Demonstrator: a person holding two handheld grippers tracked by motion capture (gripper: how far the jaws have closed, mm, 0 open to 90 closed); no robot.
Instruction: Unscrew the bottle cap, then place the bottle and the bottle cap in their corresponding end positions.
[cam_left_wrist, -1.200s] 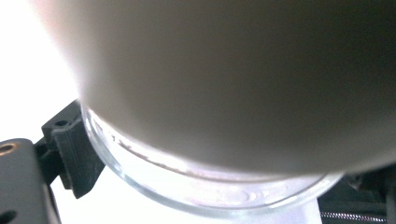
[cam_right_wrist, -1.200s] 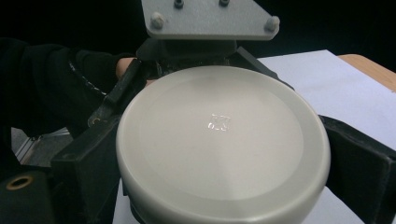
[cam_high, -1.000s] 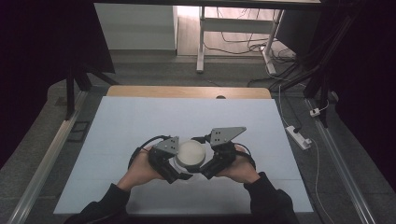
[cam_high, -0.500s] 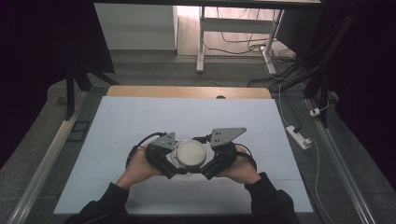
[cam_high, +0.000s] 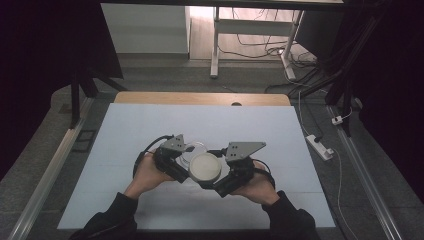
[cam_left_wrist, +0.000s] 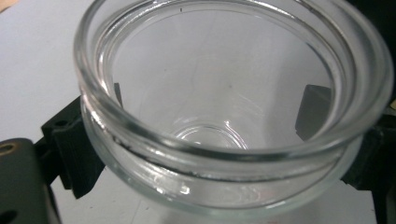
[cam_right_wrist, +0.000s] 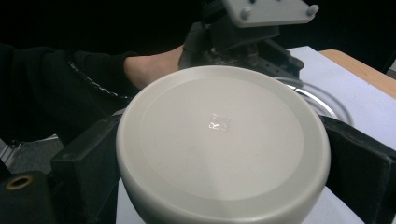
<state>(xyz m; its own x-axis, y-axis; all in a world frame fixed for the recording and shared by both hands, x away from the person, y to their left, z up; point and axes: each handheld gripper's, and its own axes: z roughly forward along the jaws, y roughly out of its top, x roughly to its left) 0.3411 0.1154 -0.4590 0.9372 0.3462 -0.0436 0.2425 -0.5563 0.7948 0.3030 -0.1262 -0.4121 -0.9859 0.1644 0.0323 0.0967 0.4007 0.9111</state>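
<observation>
A clear glass jar (cam_left_wrist: 140, 135) sits between the jaws of my left gripper (cam_left_wrist: 196, 135), which is shut on it; its open mouth faces the camera and it looks empty. My right gripper (cam_right_wrist: 224, 154) is shut on a round cream lid (cam_right_wrist: 219, 135), one jaw on each side. In the high view the lid (cam_high: 205, 167) is held just in front of the jar (cam_high: 194, 150), overlapping its rim, near the middle of the white table (cam_high: 125, 130). There the left gripper (cam_high: 186, 161) and right gripper (cam_high: 214, 179) almost meet.
The table's wooden far edge (cam_high: 200, 97) lies well beyond the hands. A white power strip (cam_high: 318, 146) with its cable lies on the floor to the right. A desk frame (cam_high: 216, 40) stands behind the table.
The lid, earlier centred over the jar between both grippers, now sits toward the near side, and the jar's rim shows behind it. The hands have drifted slightly apart.
</observation>
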